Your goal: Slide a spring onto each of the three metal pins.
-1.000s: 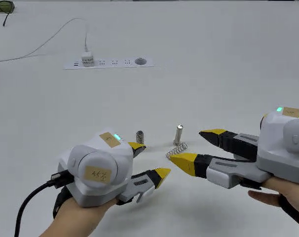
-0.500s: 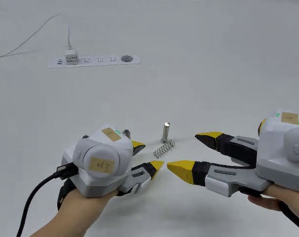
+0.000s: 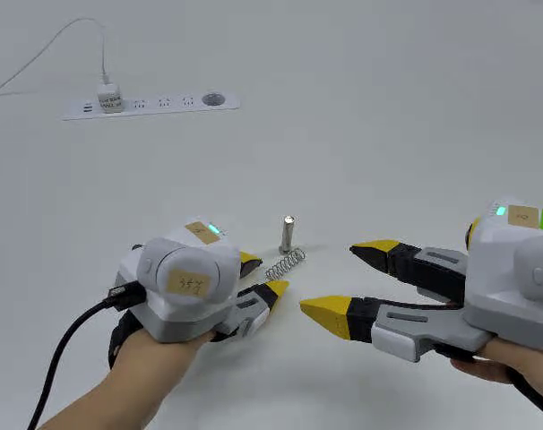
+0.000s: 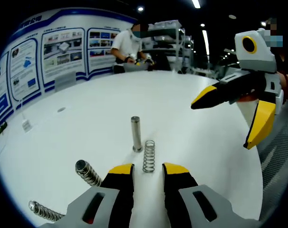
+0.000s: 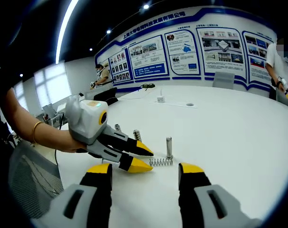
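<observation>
The loose spring (image 3: 285,263) lies flat on the white bench (image 3: 388,134), just beside the upright bare pin (image 3: 288,233). The left gripper (image 3: 264,274) is open, with its tips at the end of the spring. The right gripper (image 3: 332,278) is wide open nearby and holds nothing.

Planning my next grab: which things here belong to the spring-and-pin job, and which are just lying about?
Job: bare upright pin, loose spring lying beside it, sprung pin, second sprung pin, left gripper, right gripper.

Lying about: power strip, white charger plugged into it, its cable.
</observation>
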Available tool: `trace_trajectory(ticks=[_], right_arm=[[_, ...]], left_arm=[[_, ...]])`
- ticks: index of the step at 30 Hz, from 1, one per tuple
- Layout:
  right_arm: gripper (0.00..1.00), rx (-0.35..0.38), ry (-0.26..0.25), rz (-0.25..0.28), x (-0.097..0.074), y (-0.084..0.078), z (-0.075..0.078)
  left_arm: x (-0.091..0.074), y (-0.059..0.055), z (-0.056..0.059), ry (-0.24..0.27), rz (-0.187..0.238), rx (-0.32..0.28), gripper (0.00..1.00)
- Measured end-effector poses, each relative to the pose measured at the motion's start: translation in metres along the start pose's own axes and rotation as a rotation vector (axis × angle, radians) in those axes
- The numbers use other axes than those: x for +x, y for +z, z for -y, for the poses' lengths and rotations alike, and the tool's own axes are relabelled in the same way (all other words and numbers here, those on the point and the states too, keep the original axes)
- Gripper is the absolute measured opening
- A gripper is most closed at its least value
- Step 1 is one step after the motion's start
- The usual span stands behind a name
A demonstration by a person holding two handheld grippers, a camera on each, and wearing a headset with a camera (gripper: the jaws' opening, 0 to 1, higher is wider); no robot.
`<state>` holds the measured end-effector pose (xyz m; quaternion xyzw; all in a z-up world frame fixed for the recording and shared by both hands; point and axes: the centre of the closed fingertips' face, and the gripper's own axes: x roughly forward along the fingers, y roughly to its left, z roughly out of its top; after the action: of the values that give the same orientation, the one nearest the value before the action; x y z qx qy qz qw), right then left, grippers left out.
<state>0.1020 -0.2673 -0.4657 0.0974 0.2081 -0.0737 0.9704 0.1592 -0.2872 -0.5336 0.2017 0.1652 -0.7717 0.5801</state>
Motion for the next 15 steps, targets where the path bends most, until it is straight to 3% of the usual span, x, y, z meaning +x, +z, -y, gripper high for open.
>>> trace_trajectory(ticks=[9,15], right_arm=[[0.62,-0.010,-0.002,-0.014,-0.0003,-0.0048,0.0010],[0.63,-0.010,-0.004,-0.024,-0.0018,-0.0077,0.0016]], left_arm=[[0.0053,-0.0004,0.0016,-0.023,-0.020,-0.005,0.15],[0.0071,-0.0023,0.0014,-0.018,-0.042,0.037,0.12]])
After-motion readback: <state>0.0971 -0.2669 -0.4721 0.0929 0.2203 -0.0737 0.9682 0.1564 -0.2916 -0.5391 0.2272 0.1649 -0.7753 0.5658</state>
